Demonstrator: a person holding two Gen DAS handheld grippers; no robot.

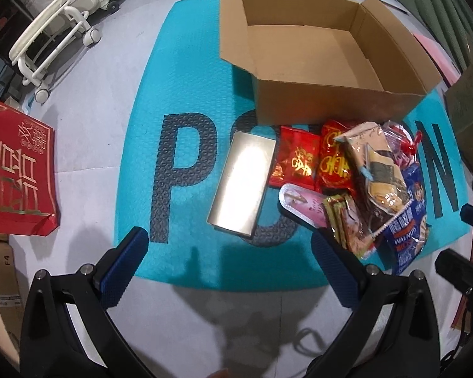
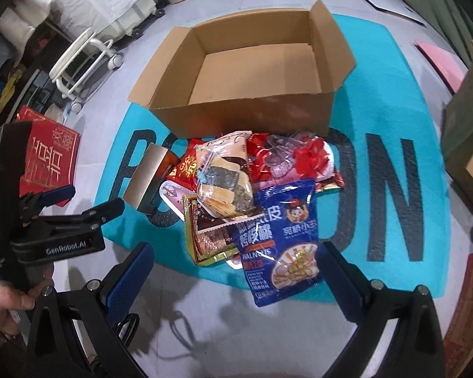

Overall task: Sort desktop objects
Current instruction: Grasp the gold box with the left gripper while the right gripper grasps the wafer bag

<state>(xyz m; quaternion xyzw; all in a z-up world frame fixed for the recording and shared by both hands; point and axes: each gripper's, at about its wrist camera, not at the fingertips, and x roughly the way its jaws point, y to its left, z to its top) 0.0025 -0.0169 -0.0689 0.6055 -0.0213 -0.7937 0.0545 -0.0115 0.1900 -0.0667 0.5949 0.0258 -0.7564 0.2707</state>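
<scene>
With both my left gripper (image 1: 230, 258) and right gripper (image 2: 236, 271) spread wide and empty, I should lift the topmost blue walnut bag (image 2: 279, 236), heaped before the empty cardboard box (image 2: 255, 107), gripping its edge.

An open carton (image 2: 252, 94) stands on the mat (image 2: 378, 100). Before it lies a heap of snack packets (image 2: 246, 189). A flat box (image 1: 242, 186) lies just left of the heap.
</scene>
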